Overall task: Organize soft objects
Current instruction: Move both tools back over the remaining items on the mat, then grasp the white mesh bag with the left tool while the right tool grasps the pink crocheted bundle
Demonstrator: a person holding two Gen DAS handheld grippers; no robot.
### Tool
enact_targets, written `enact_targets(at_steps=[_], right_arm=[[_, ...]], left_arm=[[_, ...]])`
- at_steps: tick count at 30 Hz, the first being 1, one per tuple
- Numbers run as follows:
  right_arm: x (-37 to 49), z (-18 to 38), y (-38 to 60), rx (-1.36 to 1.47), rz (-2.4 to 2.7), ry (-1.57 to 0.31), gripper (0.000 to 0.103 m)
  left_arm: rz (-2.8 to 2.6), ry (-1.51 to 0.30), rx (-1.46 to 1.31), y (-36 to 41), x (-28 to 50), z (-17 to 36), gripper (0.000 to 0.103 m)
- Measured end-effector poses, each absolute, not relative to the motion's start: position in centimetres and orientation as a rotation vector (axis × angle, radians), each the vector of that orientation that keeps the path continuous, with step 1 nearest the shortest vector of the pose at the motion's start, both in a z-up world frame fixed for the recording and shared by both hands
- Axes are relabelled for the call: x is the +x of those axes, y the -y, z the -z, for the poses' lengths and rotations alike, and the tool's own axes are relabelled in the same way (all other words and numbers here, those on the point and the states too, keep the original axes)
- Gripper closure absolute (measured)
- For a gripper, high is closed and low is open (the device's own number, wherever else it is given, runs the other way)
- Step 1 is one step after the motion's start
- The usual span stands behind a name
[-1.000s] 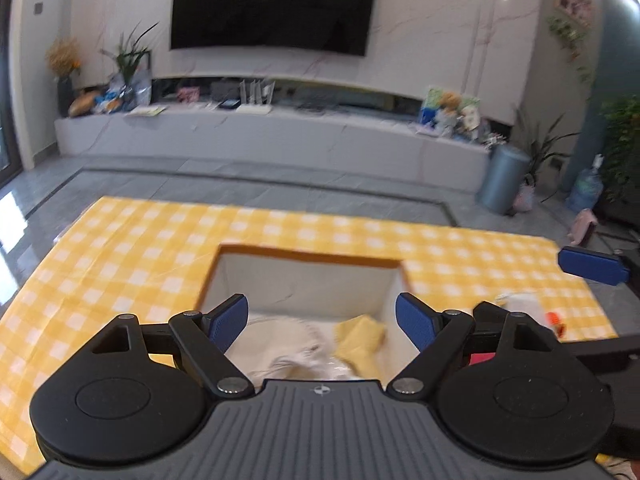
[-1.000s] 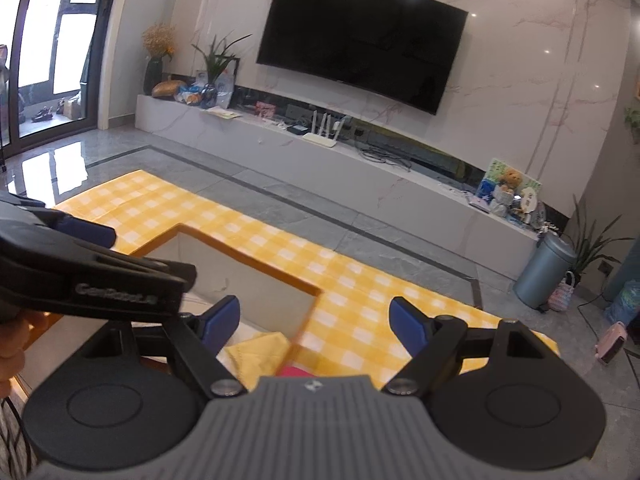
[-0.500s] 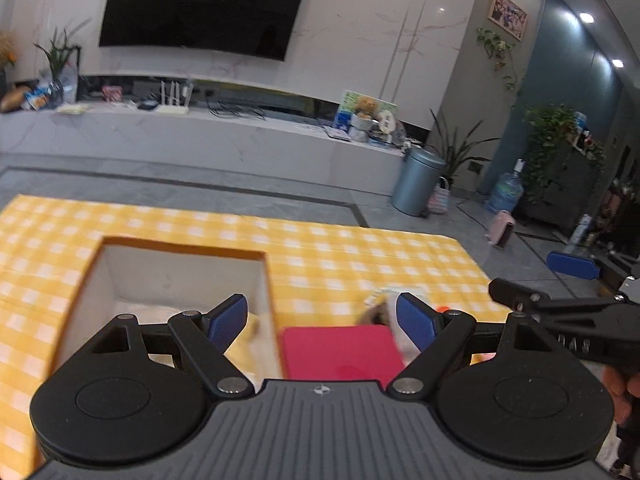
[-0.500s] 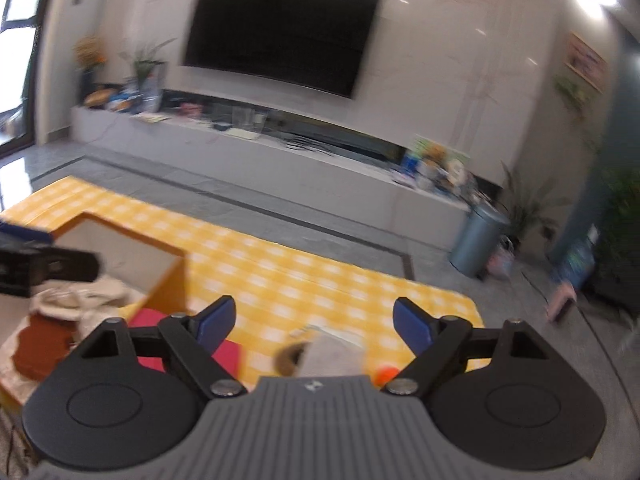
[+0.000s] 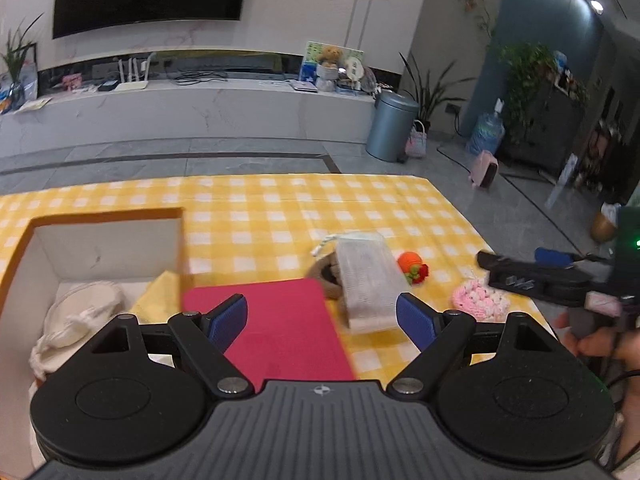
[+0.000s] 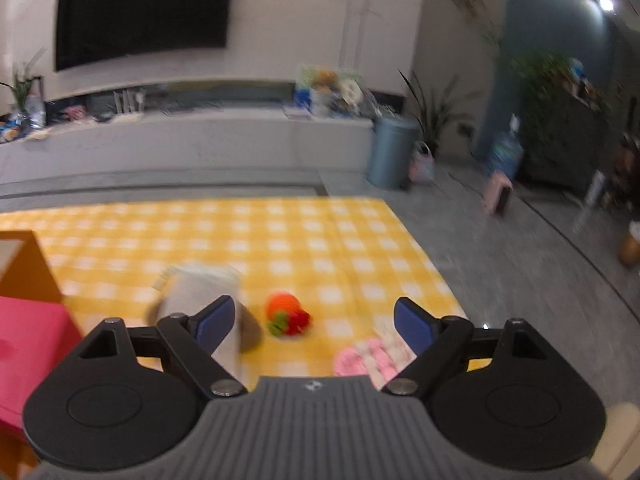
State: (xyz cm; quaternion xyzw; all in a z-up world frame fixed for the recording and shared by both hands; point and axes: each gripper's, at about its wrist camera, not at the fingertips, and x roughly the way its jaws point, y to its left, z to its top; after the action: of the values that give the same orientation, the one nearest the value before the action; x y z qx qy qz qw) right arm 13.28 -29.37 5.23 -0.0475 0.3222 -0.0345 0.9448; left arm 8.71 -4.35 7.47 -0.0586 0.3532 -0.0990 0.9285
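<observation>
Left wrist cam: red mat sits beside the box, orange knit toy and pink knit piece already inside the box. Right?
Not quite. In the left wrist view the orange knit toy and pink knit piece lie on the checked tablecloth, well right of the box, not inside it. The red mat does sit beside the box.

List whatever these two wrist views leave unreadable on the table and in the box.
- Brown item, left wrist view: mostly hidden under the mesh pouch; its kind is unclear.
- Box contents: the near part is covered by the left gripper.
- Pink knitted piece, right wrist view: blurred, partly behind the right gripper.
- Red cloth: near edge hidden by the gripper body.
</observation>
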Motion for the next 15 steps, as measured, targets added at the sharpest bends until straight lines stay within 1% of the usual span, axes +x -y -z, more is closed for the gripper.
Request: enact_targets(at_steps=[5, 10, 15], right_arm=[[15.3, -2.5, 31.9, -0.086, 0.118, -0.712, 0.017], [17.2, -0.4, 35.8, -0.041, 0.214, -0.742, 0.017], [19.4, 2.5, 39.6, 0.134, 0.292, -0.842, 0.017]], left_arm=[[0.208, -0.760, -0.026, 8.8, 10.8, -6.8, 0.004], [0.179, -0.802, -0.017, 12.1, 13.2, -5.4, 0.004], [0.176, -0.882, -0.018, 14.3, 16.9, -4.0, 0.004]])
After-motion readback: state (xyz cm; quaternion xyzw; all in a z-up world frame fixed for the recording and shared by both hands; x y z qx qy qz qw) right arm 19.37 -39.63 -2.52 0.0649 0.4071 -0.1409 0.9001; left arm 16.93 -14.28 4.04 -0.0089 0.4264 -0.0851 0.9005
